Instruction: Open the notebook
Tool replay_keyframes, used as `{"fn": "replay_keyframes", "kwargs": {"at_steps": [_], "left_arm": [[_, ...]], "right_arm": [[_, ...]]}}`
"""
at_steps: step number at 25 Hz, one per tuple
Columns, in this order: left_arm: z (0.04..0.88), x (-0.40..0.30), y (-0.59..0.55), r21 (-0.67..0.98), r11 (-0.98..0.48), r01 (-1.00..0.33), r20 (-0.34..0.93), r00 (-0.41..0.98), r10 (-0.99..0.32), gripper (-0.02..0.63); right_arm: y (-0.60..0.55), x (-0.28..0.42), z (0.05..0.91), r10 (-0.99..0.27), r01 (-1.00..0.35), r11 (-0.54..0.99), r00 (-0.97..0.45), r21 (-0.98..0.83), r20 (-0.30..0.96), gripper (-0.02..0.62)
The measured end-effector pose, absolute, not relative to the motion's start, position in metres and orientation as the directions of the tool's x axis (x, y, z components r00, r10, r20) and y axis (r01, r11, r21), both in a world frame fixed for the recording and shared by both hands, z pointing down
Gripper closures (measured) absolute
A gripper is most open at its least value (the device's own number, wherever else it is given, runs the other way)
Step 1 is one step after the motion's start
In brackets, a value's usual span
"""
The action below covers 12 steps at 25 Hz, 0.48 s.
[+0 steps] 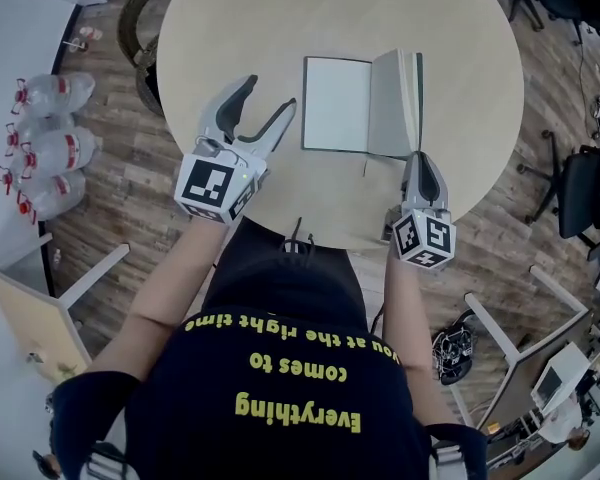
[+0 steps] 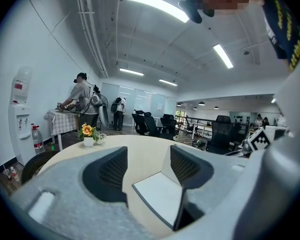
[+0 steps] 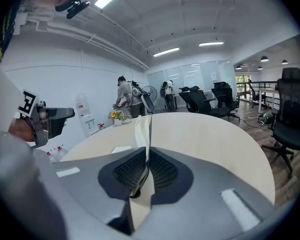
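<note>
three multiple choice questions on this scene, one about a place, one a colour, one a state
1. In the head view, where is the left gripper relative to the notebook?
A. to its left, over the table
B. resting on its pages
C. beyond the far edge

2. What colour is the table top?
A. black
B. red
C. light beige

3. The right gripper is:
A. open and empty
B. shut on the notebook's raised right side
C. shut on nothing

Answers:
1 A, the head view shows it beside the flat left page.
2 C, the round top is pale beige.
3 B, the right gripper view shows its pads pressed on thin sheets.
</note>
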<state>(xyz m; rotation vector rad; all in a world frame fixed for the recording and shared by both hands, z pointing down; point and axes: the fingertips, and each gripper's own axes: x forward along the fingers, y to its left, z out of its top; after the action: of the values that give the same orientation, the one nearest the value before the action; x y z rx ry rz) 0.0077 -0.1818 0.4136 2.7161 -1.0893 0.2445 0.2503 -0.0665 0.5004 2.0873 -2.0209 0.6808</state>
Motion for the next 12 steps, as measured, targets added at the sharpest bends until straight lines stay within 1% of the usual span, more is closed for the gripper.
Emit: {"fn": "replay_keyframes", "kwargs": {"at_steps": [6, 12], "left_arm": [[0.417, 0.017, -0.178, 0.124, -0.712, -0.692, 0.234, 0.717, -0.656, 0.331], [0.420, 0.019, -0.177, 0.128, -0.703, -0.699, 0.244, 0.709, -0.661, 0.331]], "right_arm": [[-0.059, 0.285, 0.525, -0.876, -0.962, -0.183, 0.067, -0.202, 0.478, 0.554], [-0.056, 0.305, 0.548, -0.845, -0.959, -0.214, 0.085, -0.188, 0.529, 0.551]]}}
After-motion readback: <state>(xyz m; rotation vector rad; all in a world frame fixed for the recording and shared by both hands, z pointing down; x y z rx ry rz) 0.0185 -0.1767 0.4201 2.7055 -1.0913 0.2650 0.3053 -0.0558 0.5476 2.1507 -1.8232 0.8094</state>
